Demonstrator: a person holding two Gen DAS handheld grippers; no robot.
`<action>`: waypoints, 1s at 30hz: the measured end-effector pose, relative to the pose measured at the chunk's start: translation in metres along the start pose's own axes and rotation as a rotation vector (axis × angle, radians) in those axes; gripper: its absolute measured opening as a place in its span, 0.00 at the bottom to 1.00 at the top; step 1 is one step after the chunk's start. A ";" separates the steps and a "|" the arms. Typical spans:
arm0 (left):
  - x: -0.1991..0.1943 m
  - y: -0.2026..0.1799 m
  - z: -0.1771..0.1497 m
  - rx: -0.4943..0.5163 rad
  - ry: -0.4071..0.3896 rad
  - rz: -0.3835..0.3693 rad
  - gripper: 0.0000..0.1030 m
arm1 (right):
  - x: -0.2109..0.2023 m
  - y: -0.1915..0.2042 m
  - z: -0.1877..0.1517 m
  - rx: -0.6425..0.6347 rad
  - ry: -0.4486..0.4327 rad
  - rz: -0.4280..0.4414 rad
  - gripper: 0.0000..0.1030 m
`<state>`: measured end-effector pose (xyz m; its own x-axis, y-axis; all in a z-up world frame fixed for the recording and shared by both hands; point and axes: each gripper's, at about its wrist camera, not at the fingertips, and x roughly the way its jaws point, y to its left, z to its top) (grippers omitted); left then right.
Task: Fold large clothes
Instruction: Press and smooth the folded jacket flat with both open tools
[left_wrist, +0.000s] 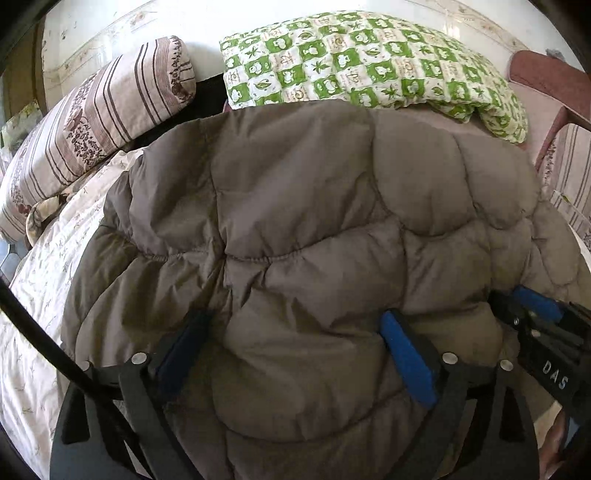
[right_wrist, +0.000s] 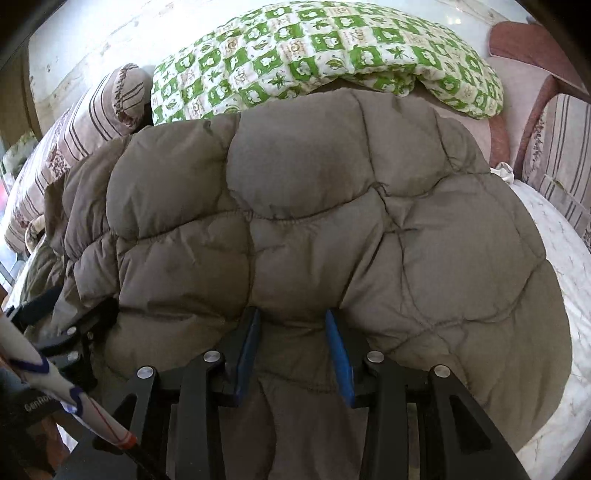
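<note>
A grey-brown quilted puffer jacket (left_wrist: 295, 192) lies spread over the bed and fills both views (right_wrist: 314, 184). In the left wrist view my left gripper (left_wrist: 295, 317) stands open and wide at the jacket's near edge. A puffy fold bulges between its blue pads (left_wrist: 406, 354), which do not squeeze it. In the right wrist view my right gripper (right_wrist: 292, 312) is shut on the jacket's near hem, with the fabric pinched between its blue pads (right_wrist: 341, 362). Each gripper shows in the other's view: the right one (left_wrist: 524, 306) at the far right, the left one (right_wrist: 70, 310) at the far left.
A green-and-white checked quilt (left_wrist: 369, 62) lies past the jacket by the wall. A striped pillow (left_wrist: 92, 122) sits at the back left and a pink striped one (right_wrist: 554, 147) at the right. A white flowered sheet (left_wrist: 33, 325) covers the bed. A sleeve (right_wrist: 33, 362) shows at lower left.
</note>
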<state>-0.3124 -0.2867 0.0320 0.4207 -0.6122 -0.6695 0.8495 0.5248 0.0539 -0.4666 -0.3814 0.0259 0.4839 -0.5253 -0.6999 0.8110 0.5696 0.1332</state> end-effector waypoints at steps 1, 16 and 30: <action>0.001 -0.001 0.000 0.001 -0.001 0.004 0.93 | 0.000 -0.001 0.001 0.004 -0.001 0.004 0.40; -0.031 0.021 0.004 -0.053 -0.084 0.086 0.93 | -0.058 -0.046 0.019 0.118 -0.153 -0.074 0.40; -0.013 0.024 0.000 -0.055 -0.049 0.117 0.93 | -0.024 -0.078 0.011 0.193 -0.026 -0.138 0.44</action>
<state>-0.2979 -0.2660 0.0420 0.5318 -0.5726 -0.6240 0.7757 0.6250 0.0876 -0.5376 -0.4199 0.0399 0.3705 -0.6077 -0.7025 0.9167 0.3611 0.1711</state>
